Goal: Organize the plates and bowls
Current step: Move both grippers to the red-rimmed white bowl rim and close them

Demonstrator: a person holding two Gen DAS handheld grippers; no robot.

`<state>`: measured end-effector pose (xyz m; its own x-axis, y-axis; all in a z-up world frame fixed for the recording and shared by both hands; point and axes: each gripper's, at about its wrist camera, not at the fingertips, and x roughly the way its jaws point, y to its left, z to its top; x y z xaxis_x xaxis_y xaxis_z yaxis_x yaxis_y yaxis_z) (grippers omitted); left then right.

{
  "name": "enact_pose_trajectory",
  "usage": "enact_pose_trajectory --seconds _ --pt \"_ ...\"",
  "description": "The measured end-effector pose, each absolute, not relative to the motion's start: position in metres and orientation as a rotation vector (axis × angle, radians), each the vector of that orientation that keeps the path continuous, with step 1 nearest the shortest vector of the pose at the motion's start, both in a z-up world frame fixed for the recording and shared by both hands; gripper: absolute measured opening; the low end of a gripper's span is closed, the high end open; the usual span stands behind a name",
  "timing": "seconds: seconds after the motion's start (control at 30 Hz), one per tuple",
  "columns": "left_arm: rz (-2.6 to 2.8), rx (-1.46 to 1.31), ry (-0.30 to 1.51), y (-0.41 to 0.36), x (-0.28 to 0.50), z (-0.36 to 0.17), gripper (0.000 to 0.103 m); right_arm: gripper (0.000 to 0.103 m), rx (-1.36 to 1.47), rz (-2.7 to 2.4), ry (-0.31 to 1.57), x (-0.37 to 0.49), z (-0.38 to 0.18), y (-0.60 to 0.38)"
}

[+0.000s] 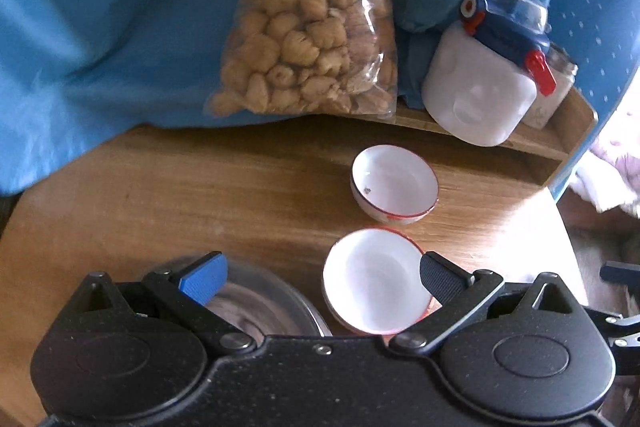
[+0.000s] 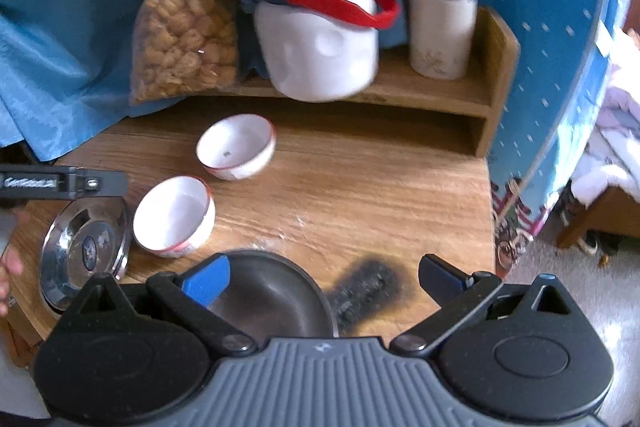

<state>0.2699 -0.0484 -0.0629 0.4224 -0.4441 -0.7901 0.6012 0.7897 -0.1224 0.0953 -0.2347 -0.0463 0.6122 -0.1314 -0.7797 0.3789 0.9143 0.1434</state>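
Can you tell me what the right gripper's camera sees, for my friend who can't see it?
The open right gripper hovers over a metal plate on a wooden table. Two white bowls and a shiny lid sit to its left.

Ahead of right gripper (image 2: pixel 324 277): steel plate (image 2: pixel 276 301) under the fingers, bare wood beyond. Forward-left blocked by two bowls (image 2: pixel 174 217) (image 2: pixel 236 147). Far end closed by shelf (image 2: pixel 440 95), white jug (image 2: pixel 320 55), snack bag (image 2: pixel 184 35).

Both grippers hung above the wooden table (image 2: pixel 360 179), left gripper (image 1: pixel 322 277) and right gripper (image 2: pixel 324 277) spread wide.
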Motion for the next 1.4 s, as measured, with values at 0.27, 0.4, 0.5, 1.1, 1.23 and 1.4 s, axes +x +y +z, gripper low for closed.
enact_pose_trajectory --seconds 0.27,0.4,0.5,1.1,1.23,1.4 --pt "-0.794 0.367 1.041 -0.073 0.308 -0.081 0.102 0.103 0.293 -0.214 0.856 0.129 -0.04 -0.219" --pt "-0.85 0.475 1.066 -0.085 0.318 -0.093 0.102 0.103 0.326 -0.193 0.888 0.149 -0.047 -0.217" --pt "-0.873 0.539 1.077 -0.092 0.323 -0.101 0.102 0.103 0.275 -0.211 0.912 0.161 -0.053 -0.209" --pt "-0.955 0.658 1.023 -0.106 0.323 -0.114 0.087 0.071 0.291 -0.16 0.984 0.202 -0.076 -0.195" --pt "-0.972 0.663 1.016 -0.104 0.32 -0.114 0.082 0.059 0.337 -0.146 1.002 0.205 -0.083 -0.197" --pt "-0.996 0.677 1.023 -0.105 0.316 -0.116 0.071 0.049 0.392 -0.121 1.026 0.209 -0.09 -0.197"
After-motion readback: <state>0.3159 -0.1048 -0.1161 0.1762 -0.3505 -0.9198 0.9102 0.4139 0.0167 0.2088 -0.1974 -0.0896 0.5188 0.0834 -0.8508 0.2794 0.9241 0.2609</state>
